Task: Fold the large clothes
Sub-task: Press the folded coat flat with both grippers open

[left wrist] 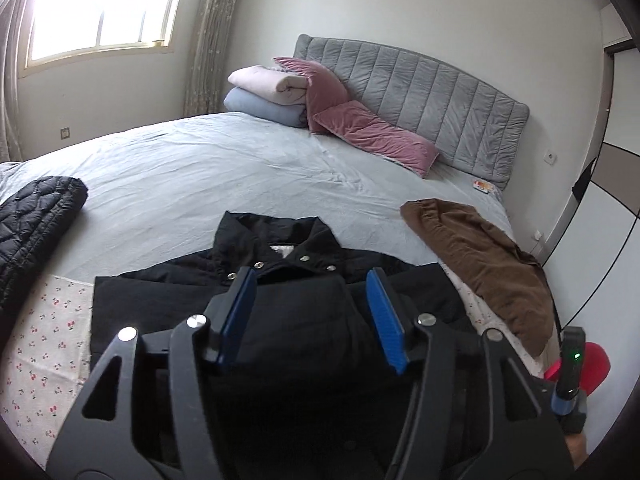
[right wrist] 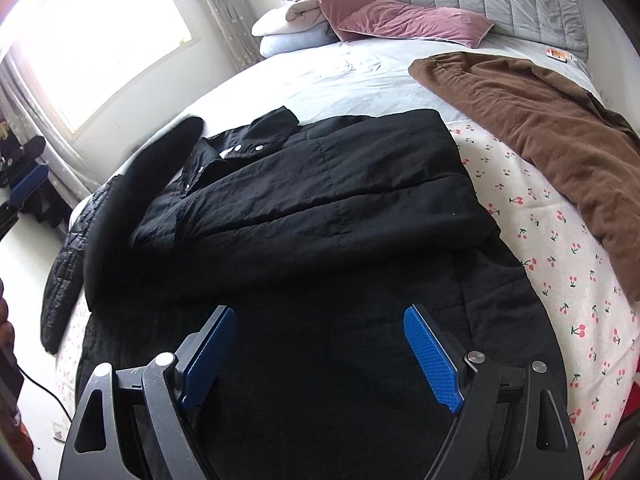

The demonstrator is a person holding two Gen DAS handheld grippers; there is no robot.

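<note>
A black padded jacket (left wrist: 168, 292) with snap buttons lies flat on the bed, collar toward the headboard. In the right wrist view the jacket (right wrist: 320, 192) has both sleeves folded across its front. My left gripper (left wrist: 312, 276) is open and empty, hovering over the jacket's chest below the collar. My right gripper (right wrist: 318, 316) is open and empty, above the jacket's lower part. The other gripper shows at the left edge of the right wrist view (right wrist: 28, 184) and the right edge of the left wrist view (left wrist: 572, 364).
A brown garment (left wrist: 488, 264) lies at the bed's right side (right wrist: 552, 128). A black quilted garment (left wrist: 36, 224) lies at the left. A cherry-print cloth (right wrist: 560, 264) is under the jacket. Pink pillows (left wrist: 372, 132) and folded blankets (left wrist: 264, 96) sit by the grey headboard (left wrist: 440, 92).
</note>
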